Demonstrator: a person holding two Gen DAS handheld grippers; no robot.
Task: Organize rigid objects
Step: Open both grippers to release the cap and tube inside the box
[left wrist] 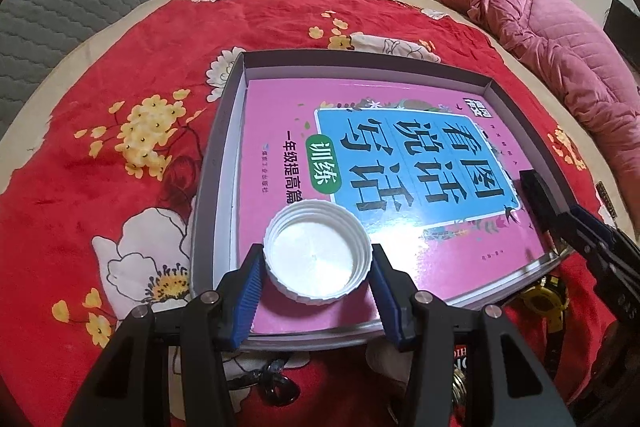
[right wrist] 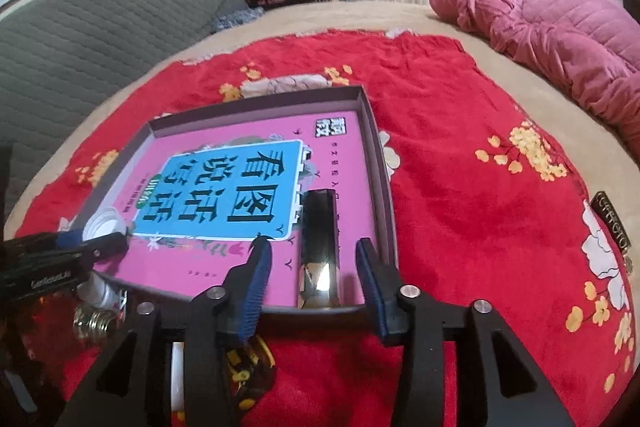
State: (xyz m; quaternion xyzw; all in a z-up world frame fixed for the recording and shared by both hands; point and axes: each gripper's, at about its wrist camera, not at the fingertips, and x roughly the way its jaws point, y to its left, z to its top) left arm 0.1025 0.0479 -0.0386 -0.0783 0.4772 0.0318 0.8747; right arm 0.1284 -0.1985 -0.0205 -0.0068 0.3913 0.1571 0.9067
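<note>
The left gripper [left wrist: 316, 269] clasps a white cap [left wrist: 317, 253], open side up, low centre of its view over the pink book [left wrist: 280, 131] in the shallow box [left wrist: 224, 131]. The right gripper [right wrist: 314, 259] stands wide, touching nothing; between its fingers a black bar [right wrist: 320, 239] lies on the book, long axis running up the frame

Both tools are matte black plastic. The left tongs [left wrist: 316, 291] and right tongs [right wrist: 314, 285] each carry two ribbed blue pads [left wrist: 249, 291] on angular black arms, with round silver pivot screws [left wrist: 423, 297] just behind the pads.
</note>
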